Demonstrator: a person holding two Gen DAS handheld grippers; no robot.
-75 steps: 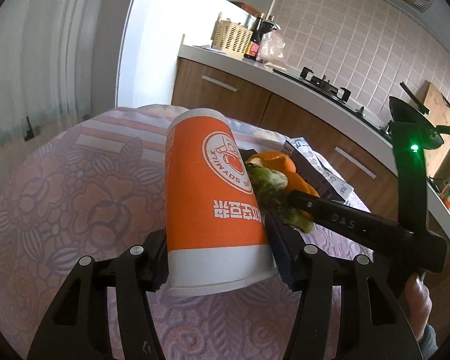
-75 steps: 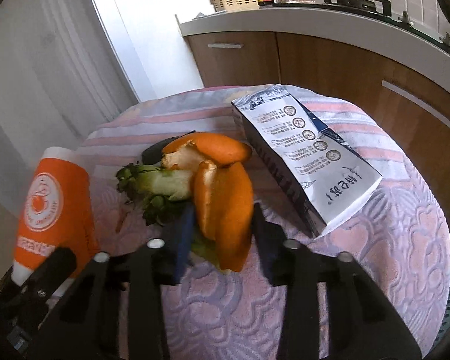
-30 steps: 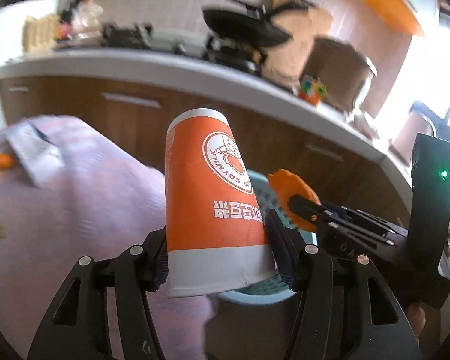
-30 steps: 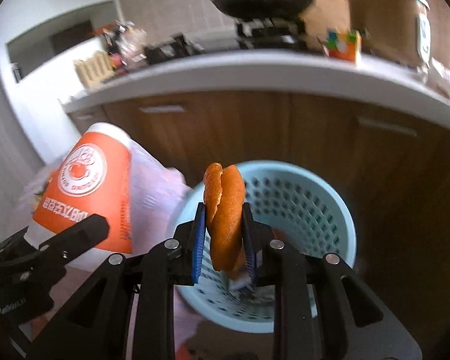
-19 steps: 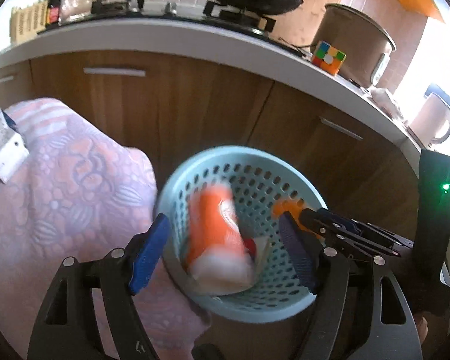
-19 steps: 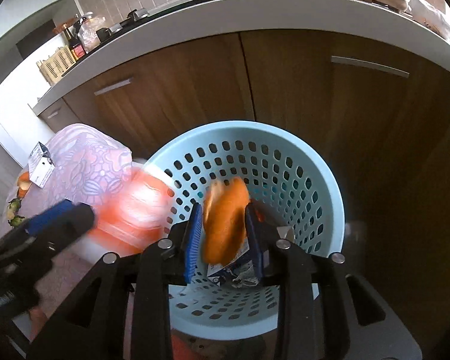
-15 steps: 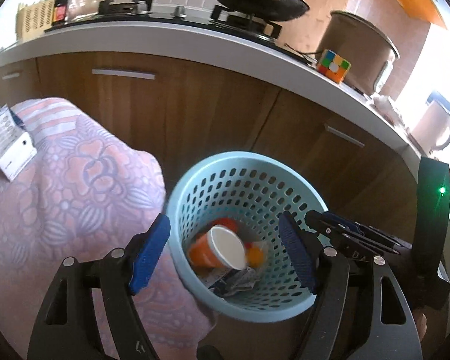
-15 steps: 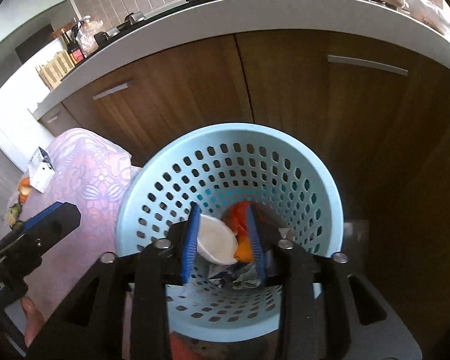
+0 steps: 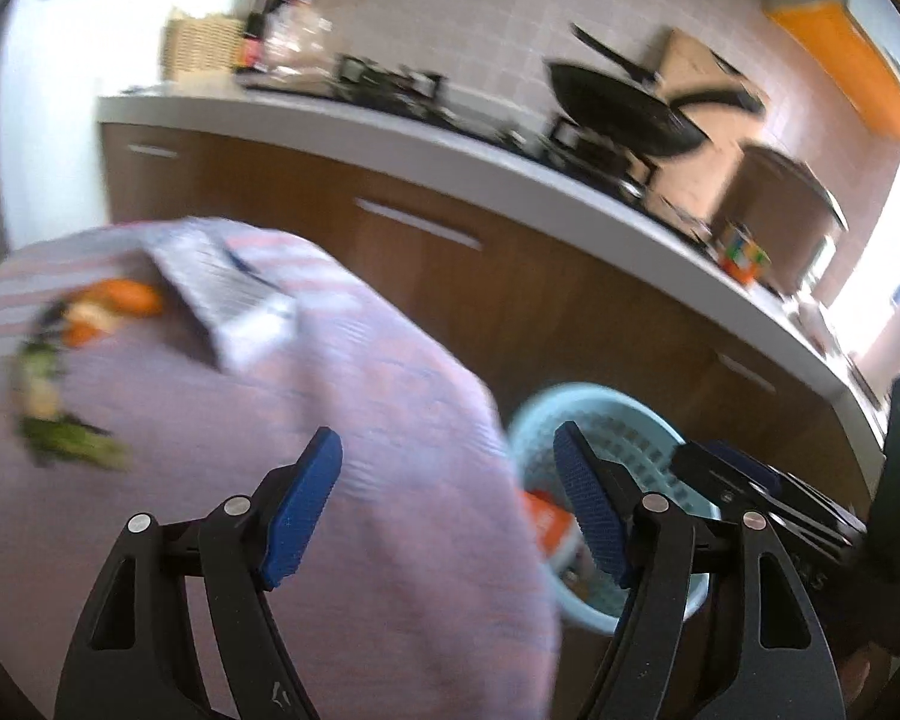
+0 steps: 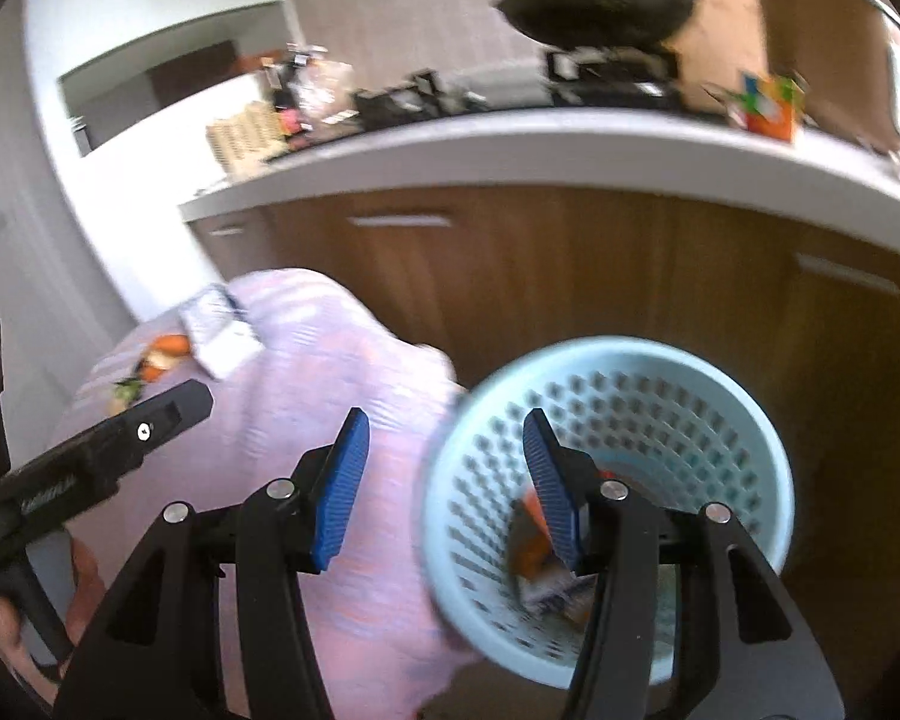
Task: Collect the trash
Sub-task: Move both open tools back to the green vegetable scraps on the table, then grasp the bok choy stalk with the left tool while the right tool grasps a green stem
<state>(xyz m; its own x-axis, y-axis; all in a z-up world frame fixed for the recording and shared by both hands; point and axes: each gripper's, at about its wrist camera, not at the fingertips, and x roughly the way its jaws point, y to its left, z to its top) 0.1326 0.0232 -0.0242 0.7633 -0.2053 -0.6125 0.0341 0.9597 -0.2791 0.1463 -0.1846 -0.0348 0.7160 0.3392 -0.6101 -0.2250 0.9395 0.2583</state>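
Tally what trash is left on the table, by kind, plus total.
Carton: 1
Orange peel pile: 1
Green vegetable scraps: 1 clump
Total: 3. Blur hides any finer count.

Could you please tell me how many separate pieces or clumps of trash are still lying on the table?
3: a white carton, orange peel just left of it, and green vegetable scraps nearer the left edge of the table. Blur may hide smaller bits.

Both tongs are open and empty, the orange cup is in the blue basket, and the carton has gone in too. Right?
Not the carton. The left wrist view shows the carton on the pink tablecloth, beside the peel scraps. The rest holds: left tongs and right tongs open and empty, orange cup in the blue basket.
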